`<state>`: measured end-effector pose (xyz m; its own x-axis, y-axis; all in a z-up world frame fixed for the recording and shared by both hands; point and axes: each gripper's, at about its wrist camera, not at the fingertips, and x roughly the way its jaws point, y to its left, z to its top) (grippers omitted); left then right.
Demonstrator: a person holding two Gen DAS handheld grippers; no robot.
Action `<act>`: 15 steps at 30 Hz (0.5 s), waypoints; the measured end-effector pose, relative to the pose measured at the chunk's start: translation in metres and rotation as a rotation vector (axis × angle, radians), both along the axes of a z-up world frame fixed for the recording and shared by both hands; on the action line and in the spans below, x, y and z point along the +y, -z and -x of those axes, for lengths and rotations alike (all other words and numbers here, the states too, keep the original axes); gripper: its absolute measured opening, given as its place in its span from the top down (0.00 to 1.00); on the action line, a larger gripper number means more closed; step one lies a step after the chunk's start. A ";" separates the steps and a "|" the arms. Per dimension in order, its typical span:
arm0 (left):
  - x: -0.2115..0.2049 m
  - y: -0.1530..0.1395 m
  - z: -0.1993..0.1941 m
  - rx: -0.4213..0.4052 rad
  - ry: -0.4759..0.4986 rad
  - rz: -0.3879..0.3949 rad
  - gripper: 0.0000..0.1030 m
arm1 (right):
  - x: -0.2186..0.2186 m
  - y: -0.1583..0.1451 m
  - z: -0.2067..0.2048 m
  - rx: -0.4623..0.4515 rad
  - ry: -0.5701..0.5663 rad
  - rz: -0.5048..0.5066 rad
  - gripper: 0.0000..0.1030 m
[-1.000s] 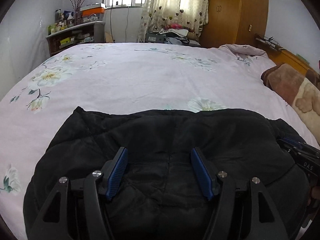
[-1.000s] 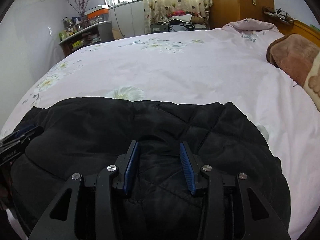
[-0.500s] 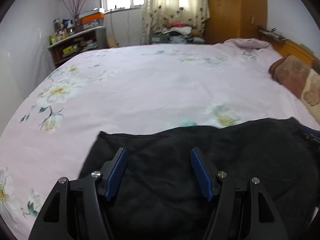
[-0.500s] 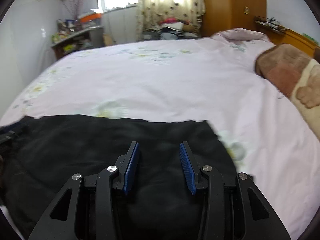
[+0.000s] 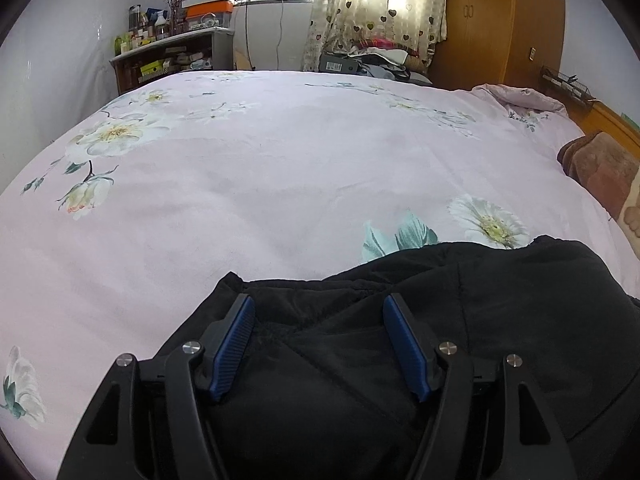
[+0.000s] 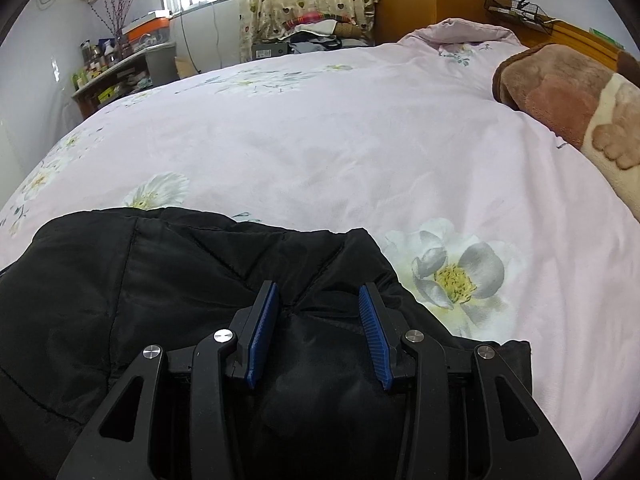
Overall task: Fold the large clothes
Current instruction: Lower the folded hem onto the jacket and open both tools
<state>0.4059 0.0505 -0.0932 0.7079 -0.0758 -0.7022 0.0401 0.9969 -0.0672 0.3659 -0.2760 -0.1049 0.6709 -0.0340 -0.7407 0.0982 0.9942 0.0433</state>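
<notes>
A black quilted jacket point(image 5: 500, 304) lies bunched on the near edge of the pink floral bedspread point(image 5: 280, 184). It also shows in the right wrist view point(image 6: 120, 292). My left gripper point(image 5: 320, 312) is open, its blue pads wide apart over the jacket's left end. My right gripper point(image 6: 318, 300) is open, narrower, over the jacket's right end, with a fold of fabric bulging between the jaws. Neither gripper pinches the fabric.
A brown and cream plush blanket point(image 6: 568, 108) lies at the bed's right side. A cluttered shelf point(image 5: 172, 56) stands at the far left wall. A wooden wardrobe point(image 5: 496, 20) and a heart-print curtain point(image 5: 376, 0) are at the back.
Both grippers have pulled back toward the near edge. The jacket now reaches less far up the bed, and more bedspread shows. The other gripper has left each view's edge.
</notes>
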 end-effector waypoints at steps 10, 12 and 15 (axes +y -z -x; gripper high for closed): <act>-0.001 0.000 -0.001 0.006 -0.002 0.000 0.32 | -0.001 0.002 -0.002 0.005 0.002 -0.002 0.59; -0.001 -0.001 -0.003 0.017 -0.002 0.000 0.32 | -0.001 0.001 -0.003 0.018 0.000 -0.004 0.59; -0.003 -0.011 -0.008 0.061 0.008 -0.016 0.33 | -0.002 -0.007 -0.008 0.059 0.000 -0.002 0.59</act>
<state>0.4139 0.0477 -0.0822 0.6635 -0.0698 -0.7449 0.0446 0.9976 -0.0538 0.3736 -0.2777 -0.0981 0.6260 -0.0327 -0.7791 0.1008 0.9941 0.0393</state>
